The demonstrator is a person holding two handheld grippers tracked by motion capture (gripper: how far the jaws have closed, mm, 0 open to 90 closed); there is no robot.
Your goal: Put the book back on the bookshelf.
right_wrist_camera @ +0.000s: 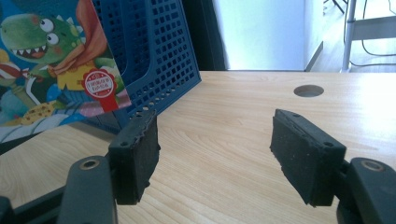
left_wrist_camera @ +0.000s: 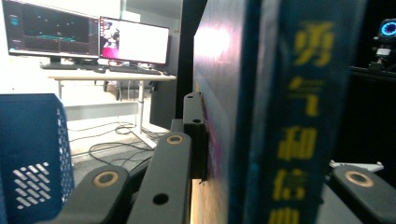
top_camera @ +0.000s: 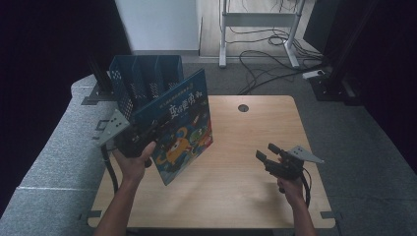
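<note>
A blue picture book with a cartoon dinosaur on its cover is held up off the wooden table, tilted, in front of a blue perforated file rack. My left gripper is shut on the book's edge. In the left gripper view the book's spine with yellow characters stands between the jaws. My right gripper hovers open over the right part of the table, nothing between its pads. In the right gripper view the book cover and the rack lie ahead to the left.
A round cable hole sits near the table's far edge. Grey padding borders the table's left. Beyond the table stand a desk frame and loose cables on the floor. Monitors show in the left gripper view.
</note>
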